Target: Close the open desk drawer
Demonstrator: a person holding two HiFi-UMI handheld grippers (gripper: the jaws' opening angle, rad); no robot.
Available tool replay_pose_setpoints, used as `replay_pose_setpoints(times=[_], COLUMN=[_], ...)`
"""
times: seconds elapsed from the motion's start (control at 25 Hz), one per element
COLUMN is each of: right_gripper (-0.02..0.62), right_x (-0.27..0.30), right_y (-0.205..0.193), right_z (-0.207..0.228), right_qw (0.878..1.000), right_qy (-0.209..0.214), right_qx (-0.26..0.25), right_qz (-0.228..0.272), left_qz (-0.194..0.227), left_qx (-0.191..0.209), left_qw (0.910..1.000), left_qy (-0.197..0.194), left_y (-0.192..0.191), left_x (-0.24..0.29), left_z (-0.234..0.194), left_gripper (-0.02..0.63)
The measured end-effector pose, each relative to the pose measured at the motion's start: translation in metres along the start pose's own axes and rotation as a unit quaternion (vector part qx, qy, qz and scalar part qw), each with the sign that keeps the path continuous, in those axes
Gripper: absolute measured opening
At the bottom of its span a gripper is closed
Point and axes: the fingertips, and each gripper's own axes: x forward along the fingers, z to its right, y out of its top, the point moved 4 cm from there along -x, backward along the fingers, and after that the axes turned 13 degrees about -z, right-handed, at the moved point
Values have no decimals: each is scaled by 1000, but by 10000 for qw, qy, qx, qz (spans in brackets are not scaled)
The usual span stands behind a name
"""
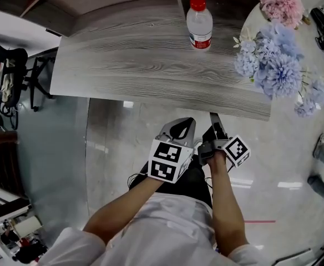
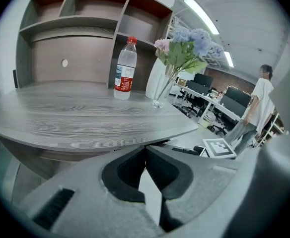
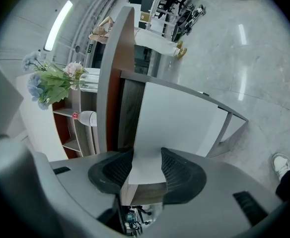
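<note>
The grey wood desk top (image 1: 140, 65) fills the upper head view. Below its front edge the drawer (image 1: 213, 119) shows only as a thin dark strip that runs out to my right gripper (image 1: 216, 131). In the right gripper view, which is turned sideways, the drawer's white panel (image 3: 180, 118) runs between the jaws, and my right gripper (image 3: 146, 165) is shut on its near end. My left gripper (image 1: 187, 123) hangs just left of the right one, below the desk edge. Its jaws meet at the tips with nothing held (image 2: 145, 150).
On the desk top stand a water bottle with a red cap (image 1: 198, 24) and a vase of blue and pink flowers (image 1: 276, 54). Shelves (image 2: 85, 14) rise behind the desk. A person (image 2: 261, 103) stands far off among office desks. A shiny floor (image 1: 112, 148) lies below.
</note>
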Motion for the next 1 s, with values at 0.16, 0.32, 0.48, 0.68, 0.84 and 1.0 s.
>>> replay_pose_setpoints(times=[0.16, 0.32, 0.48, 0.68, 0.84, 1.0], right_gripper=[172, 172, 172, 170, 169, 146], right_x=[4, 8, 14, 16, 15, 8], right_y=[7, 13, 21, 23, 23, 18], right_z=[3, 4, 9, 7, 6, 4], right_qw=[9999, 9997, 9989, 9975, 9970, 9956], right_qy=[-99, 53, 249, 476, 402, -84], right_qx=[-90, -183, -328, -413, -499, -697], right_qz=[-94, -166, -237, -329, -443, -625], left_qz=[24, 46, 39, 50, 49, 89], left_qx=[-96, -225, -303, -373, -430, -471], left_qw=[9999, 9995, 9989, 9981, 9976, 9975], left_qy=[93, 213, 349, 489, 538, 513], left_y=[1, 2, 1, -1, -3, -3], left_x=[-3, -7, -9, -19, -22, -24], left_z=[-2, -7, -13, -17, -18, -13], left_gripper=[6, 6, 6, 6, 6, 6])
